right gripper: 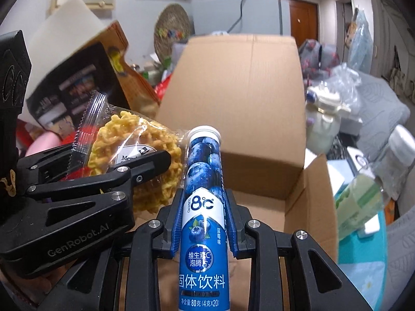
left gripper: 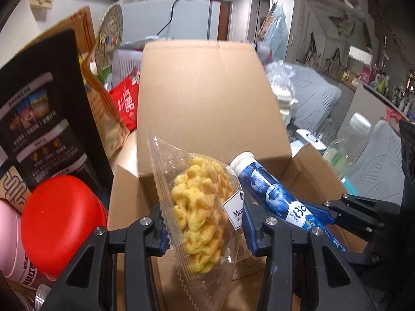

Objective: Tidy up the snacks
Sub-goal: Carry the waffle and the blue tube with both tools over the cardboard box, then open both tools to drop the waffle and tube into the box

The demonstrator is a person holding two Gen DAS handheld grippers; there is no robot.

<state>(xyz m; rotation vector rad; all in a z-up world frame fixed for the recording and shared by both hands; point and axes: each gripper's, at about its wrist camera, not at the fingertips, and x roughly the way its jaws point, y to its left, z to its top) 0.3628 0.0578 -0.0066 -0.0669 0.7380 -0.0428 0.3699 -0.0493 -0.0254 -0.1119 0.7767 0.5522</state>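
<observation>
The right gripper [right gripper: 205, 223] is clamping a blue tube [right gripper: 203, 207] and the left gripper [left gripper: 205, 230] is pinching a clear packet of yellow crisps [left gripper: 199, 215] — both hanging over the near edge of an open cardboard box [left gripper: 207, 98]. Snack bags [left gripper: 46, 119] are crowding its left side — a cluttered living room is lying beyond.
</observation>
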